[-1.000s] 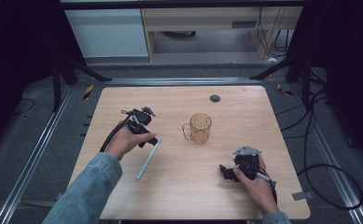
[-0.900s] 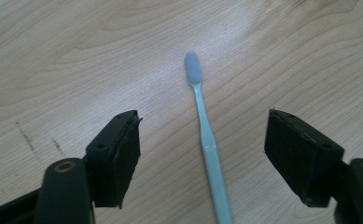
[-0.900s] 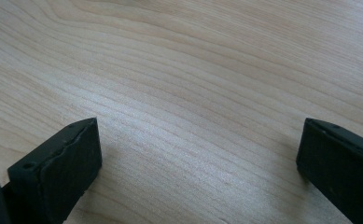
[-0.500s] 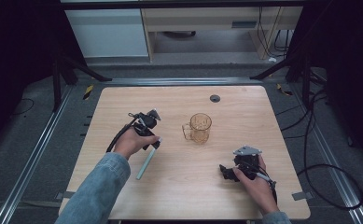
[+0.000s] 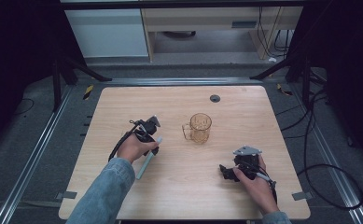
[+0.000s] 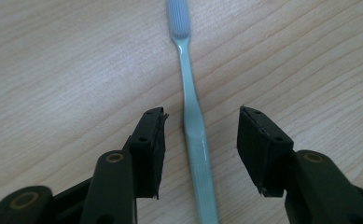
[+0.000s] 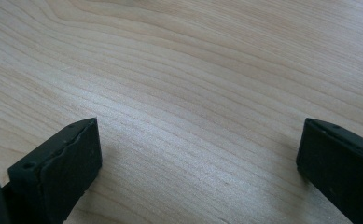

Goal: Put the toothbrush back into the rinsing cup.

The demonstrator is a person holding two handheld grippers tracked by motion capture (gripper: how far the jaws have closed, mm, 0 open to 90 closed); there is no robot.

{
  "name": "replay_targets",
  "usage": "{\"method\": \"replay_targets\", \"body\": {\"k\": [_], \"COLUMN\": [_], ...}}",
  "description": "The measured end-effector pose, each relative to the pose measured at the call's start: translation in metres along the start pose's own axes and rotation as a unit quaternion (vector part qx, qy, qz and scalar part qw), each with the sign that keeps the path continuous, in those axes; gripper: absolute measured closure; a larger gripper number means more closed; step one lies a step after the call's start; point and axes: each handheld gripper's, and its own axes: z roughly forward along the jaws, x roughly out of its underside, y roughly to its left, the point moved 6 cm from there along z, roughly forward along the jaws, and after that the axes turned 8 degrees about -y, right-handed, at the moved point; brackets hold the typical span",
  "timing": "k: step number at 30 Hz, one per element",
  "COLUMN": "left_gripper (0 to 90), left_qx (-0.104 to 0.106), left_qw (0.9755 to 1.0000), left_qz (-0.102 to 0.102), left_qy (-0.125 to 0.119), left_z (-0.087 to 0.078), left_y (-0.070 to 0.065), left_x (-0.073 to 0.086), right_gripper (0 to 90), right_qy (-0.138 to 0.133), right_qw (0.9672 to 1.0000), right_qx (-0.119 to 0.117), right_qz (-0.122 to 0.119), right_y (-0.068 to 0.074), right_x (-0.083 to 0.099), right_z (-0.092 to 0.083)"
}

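Between the fingers of the left gripper (image 6: pixel 201 140) lies the toothbrush (image 6: pixel 194 126), flat on the tabletop (image 6: pixel 67 70), its handle running up the gap and its head beyond the fingertips. These fingers have just been closing, yet they stand apart and neither pad touches the handle. So the reach looks done; the clamp and the lift are left. Well off to the side of them stands the glass mug (image 5: pixel 198 128), likely the goal. The right gripper (image 5: pixel 230 171) rests low, fingers wide apart over bare wood.
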Motion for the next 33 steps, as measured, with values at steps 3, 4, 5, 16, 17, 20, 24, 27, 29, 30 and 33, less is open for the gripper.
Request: {"method": "replay_targets", "body": {"k": [3,4,5,16,17,20,24,27,29,30,33], "left_gripper": [53.1,54.1,54.5,66.8,67.3,66.8,66.2,66.2,66.5,66.6,66.9], "left_qx": [0.005,0.006,0.006,0.01,0.01,0.01,0.0,0.0,-0.001,-0.002,-0.005], "left_qw": [1.0,1.0,1.0,0.9998,0.9998,0.9998,0.9998,0.9997,0.9996,0.9996,0.9994], "left_qz": [-0.001,-0.001,0.0,-0.014,-0.014,-0.014,-0.011,-0.013,-0.01,-0.009,-0.004], "left_qy": [0.004,0.004,0.006,0.01,0.011,0.012,0.016,0.02,0.026,0.028,0.034], "left_z": [0.003,0.004,0.005,0.005,0.005,0.006,0.008,0.009,0.011,0.011,0.011], "left_y": [-0.002,-0.002,-0.003,0.003,0.003,0.002,0.001,0.001,0.001,0.0,-0.001], "left_x": [0.002,0.002,0.002,0.002,0.003,0.002,0.001,0.001,0.001,0.001,0.0], "right_gripper": [0.4,0.4,0.4,0.4,0.4,0.4,0.4,0.4,0.4,0.4,0.4], "right_qy": [0.0,0.0,-0.001,-0.001,-0.001,-0.001,-0.001,-0.001,0.0,0.0,0.0], "right_qw": [1.0,1.0,1.0,1.0,1.0,1.0,1.0,1.0,1.0,1.0,1.0], "right_qx": [-0.001,0.0,0.001,-0.001,0.0,0.0,0.0,0.0,-0.001,-0.001,-0.001], "right_qz": [0.0,-0.001,-0.003,-0.001,-0.001,-0.001,-0.001,-0.001,0.0,0.0,0.0], "right_y": [0.0,0.0,-0.001,0.0,0.0,0.0,0.0,0.0,0.0,0.0,0.0], "right_x": [0.0,0.0,0.0,0.0,0.0,0.0,0.0,0.0,0.0,0.0,0.0], "right_z": [0.0,0.0,0.0,0.0,0.0,0.0,0.0,0.0,0.0,0.0,0.0]}}
